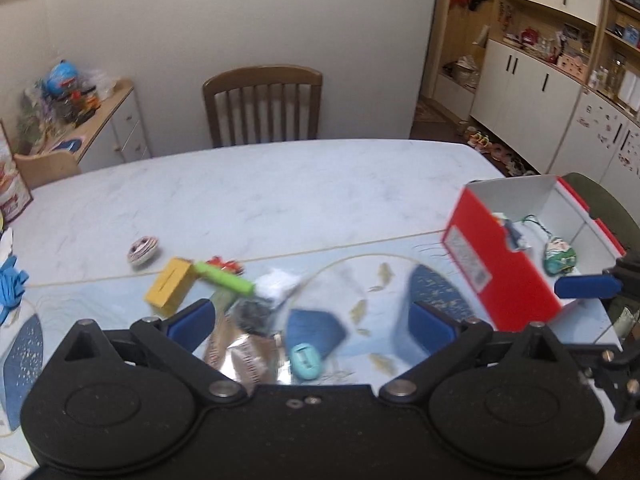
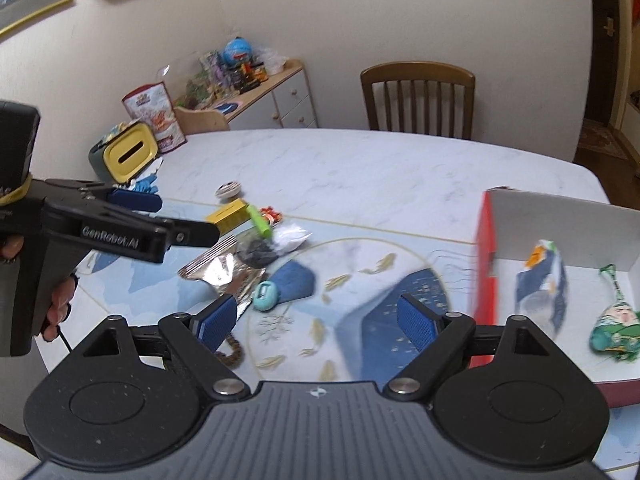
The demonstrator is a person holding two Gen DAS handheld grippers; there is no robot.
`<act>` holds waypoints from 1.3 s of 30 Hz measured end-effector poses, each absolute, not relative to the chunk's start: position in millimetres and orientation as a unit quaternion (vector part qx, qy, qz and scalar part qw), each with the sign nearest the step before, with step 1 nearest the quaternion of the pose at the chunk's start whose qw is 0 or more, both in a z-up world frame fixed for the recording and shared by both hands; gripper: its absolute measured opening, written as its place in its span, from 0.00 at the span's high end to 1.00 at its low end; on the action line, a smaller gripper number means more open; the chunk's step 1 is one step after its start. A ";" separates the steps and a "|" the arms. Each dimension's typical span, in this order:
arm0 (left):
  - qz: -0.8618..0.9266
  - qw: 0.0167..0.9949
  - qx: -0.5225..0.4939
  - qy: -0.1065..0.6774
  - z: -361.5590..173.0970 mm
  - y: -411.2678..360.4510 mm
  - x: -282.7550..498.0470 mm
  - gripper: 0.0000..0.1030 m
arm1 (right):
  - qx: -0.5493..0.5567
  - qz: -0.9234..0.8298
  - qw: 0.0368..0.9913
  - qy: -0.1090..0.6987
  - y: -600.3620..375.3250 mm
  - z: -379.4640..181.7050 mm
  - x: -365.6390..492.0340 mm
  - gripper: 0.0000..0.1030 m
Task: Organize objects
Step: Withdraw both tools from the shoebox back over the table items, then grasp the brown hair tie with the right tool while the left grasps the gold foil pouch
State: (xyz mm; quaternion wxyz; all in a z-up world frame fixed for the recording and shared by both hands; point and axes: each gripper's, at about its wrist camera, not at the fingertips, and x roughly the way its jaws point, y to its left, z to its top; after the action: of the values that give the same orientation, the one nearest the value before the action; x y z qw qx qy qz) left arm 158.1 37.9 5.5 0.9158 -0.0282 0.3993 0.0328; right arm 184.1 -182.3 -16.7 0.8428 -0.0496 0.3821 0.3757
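A pile of small items lies on the patterned mat: a yellow box point(image 1: 170, 286), a green cylinder point(image 1: 224, 278), a foil packet point(image 1: 240, 354), a dark pouch point(image 1: 252, 312) and a teal oval gadget point(image 1: 306, 362). My left gripper point(image 1: 312, 320) hovers open just above the pile and holds nothing. To the right stands a red box point(image 1: 500, 264) with a white inside, holding a green charm point(image 2: 614, 324) and a penguin toy point(image 2: 540, 284). My right gripper point(image 2: 318, 322) is open and empty over the mat, left of the red box point(image 2: 484, 272).
A striped spool point(image 1: 142, 250) lies apart, behind the pile. A yellow-lidded bin point(image 2: 128, 156), a snack bag and blue gloves point(image 1: 10, 284) crowd the table's left end. A wooden chair point(image 1: 262, 102) stands at the far side. A person's hand point(image 2: 60, 304) grips the left tool.
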 end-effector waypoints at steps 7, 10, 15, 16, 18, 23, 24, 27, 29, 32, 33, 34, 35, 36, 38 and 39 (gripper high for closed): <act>0.045 0.902 -0.043 0.428 -21.5 74.5 159.1 0.00 | -0.088 0.384 0.826 0.403 -133.0 -44.1 173.7 0.15; 0.042 0.897 -0.042 0.438 -36.2 83.7 160.8 0.00 | -0.107 0.386 0.816 0.416 -112.9 -60.8 171.7 0.15; 0.037 0.888 -0.037 0.457 -61.6 96.1 166.0 0.01 | -0.129 0.390 0.803 0.431 -87.0 -84.5 168.1 0.15; 0.034 0.887 -0.039 0.459 -65.6 98.4 167.3 0.01 | -0.133 0.391 0.801 0.433 -82.7 -88.7 167.5 0.15; 0.033 0.884 -0.041 0.464 -74.2 101.8 170.3 0.01 | -0.143 0.391 0.797 0.437 -74.3 -96.9 168.3 0.15; 0.038 0.875 -0.047 0.481 -93.4 108.7 180.3 0.01 | -0.156 0.389 0.788 0.450 -56.1 -118.9 171.0 0.15; 0.039 0.873 -0.049 0.484 -96.7 109.5 181.4 0.01 | -0.158 0.390 0.786 0.452 -53.4 -122.7 171.5 0.16; 0.036 0.869 -0.055 0.491 -104.3 110.4 183.3 0.01 | -0.159 0.391 0.783 0.457 -47.8 -131.9 173.8 0.19; 0.035 0.868 -0.058 0.492 -108.8 110.4 184.1 0.01 | -0.160 0.392 0.779 0.462 -44.0 -137.1 174.8 0.24; 0.033 0.866 -0.065 0.494 -114.9 111.1 185.7 0.01 | -0.167 0.394 0.773 0.467 -38.2 -144.0 174.6 0.36; 0.032 0.864 -0.065 0.498 -116.8 111.4 185.8 0.01 | -0.171 0.395 0.773 0.467 -36.4 -145.7 173.5 0.36; 0.034 0.864 -0.064 0.498 -118.6 111.3 185.6 0.02 | -0.175 0.395 0.772 0.466 -34.8 -146.9 172.2 0.38; 0.037 0.865 -0.062 0.497 -119.7 111.2 185.5 0.02 | -0.180 0.398 0.769 0.466 -33.1 -148.3 170.7 0.41; 0.040 0.865 -0.060 0.497 -121.0 111.3 185.2 0.03 | -0.184 0.402 0.767 0.465 -31.6 -149.0 169.1 0.45; 0.041 0.865 -0.065 0.496 -123.3 113.4 185.9 0.08 | -0.191 0.404 0.768 0.460 -28.7 -149.2 166.1 0.46; 0.040 0.864 -0.071 0.496 -124.6 115.0 186.5 0.12 | -0.193 0.405 0.767 0.459 -27.3 -149.3 165.3 0.49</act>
State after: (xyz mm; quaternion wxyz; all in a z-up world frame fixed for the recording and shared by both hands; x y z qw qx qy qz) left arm 186.5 115.0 -124.6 0.8642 -0.0711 0.4965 0.0403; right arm 165.3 -27.3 -149.3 0.7673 -0.1927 0.4586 0.4047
